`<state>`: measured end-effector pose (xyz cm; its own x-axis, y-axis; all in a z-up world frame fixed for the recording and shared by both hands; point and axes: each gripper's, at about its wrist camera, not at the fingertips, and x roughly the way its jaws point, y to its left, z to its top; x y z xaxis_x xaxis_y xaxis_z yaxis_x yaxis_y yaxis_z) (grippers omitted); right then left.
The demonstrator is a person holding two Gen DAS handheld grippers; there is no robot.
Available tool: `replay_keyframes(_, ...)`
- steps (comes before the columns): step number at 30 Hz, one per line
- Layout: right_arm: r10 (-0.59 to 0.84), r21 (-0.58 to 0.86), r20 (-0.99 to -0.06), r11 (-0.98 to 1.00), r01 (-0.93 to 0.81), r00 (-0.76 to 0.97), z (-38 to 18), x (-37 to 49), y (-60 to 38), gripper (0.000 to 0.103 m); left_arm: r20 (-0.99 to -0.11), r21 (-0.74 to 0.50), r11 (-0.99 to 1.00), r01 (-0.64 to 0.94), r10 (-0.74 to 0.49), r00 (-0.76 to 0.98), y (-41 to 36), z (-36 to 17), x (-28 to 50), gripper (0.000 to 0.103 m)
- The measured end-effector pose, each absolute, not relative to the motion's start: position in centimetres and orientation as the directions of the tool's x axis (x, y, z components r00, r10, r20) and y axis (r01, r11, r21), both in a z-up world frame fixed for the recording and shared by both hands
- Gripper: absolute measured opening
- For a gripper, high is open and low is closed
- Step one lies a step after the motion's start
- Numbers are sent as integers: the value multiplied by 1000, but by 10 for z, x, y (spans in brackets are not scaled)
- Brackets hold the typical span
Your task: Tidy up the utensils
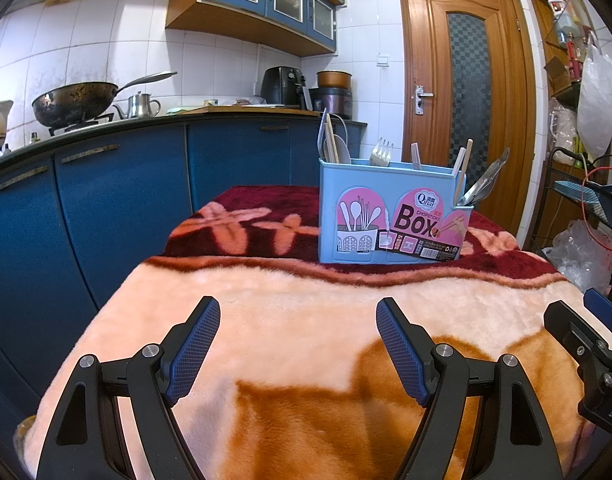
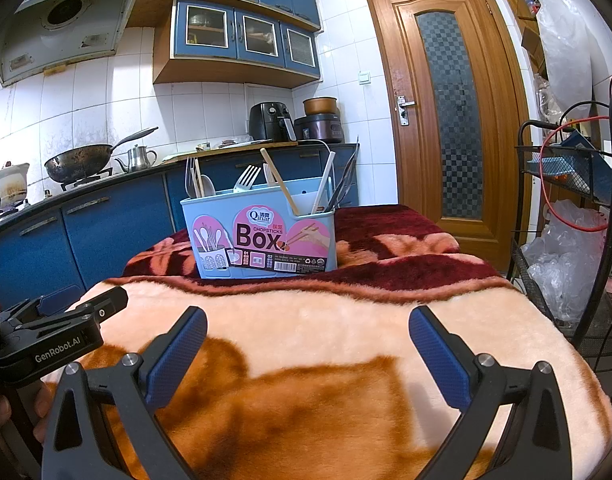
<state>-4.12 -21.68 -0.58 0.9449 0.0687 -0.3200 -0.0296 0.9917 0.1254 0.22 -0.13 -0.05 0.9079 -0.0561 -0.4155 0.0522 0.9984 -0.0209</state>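
Observation:
A light blue chopsticks box (image 1: 390, 216) with a pink label stands upright on the far dark red part of the blanket-covered table (image 1: 289, 320). It holds forks (image 1: 381, 152), chopsticks, spoons and tongs (image 1: 486, 180). The box also shows in the right wrist view (image 2: 261, 232), with a fork (image 2: 245, 179) and chopsticks sticking up. My left gripper (image 1: 297, 320) is open and empty, low over the peach part of the blanket, well short of the box. My right gripper (image 2: 308, 328) is open and empty too, beside the left one (image 2: 57, 324).
Blue kitchen cabinets (image 1: 117, 208) with a wok (image 1: 73, 102) and kettle on the counter run along the left. A wooden door (image 1: 466, 92) is behind the table. A black wire rack (image 2: 566, 208) with plastic bags and a red cable stands at the right.

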Motion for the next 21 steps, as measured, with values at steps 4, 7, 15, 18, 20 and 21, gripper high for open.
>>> replay_keyframes(4, 69, 126, -320, 992, -30, 945, -6, -41, -217, 103, -415, -21, 998, 52, -56, 908, -1, -1, 2, 82)
replay_keyframes(7, 70, 126, -320, 992, -30, 945, -5, -41, -217, 103, -416, -21, 998, 52, -56, 908, -1, -1, 2, 82)
replay_keyframes(15, 69, 124, -321, 992, -30, 944, -5, -41, -217, 103, -416, -21, 998, 52, -56, 908, -1, 0, 2, 82)
replay_keyframes(18, 67, 119, -325, 992, -30, 943, -6, -41, -217, 103, -416, -21, 998, 52, -56, 908, -1, 0, 3, 82)
replay_keyframes(20, 65, 113, -331, 993, -29, 941, -8, -42, -218, 103, -416, -21, 998, 52, -56, 908, -1, 0, 2, 82)
replay_keyframes(21, 64, 112, -335, 993, -27, 940, -8, -42, -219, 103, -416, -21, 998, 52, -56, 907, -1, -1, 3, 82)
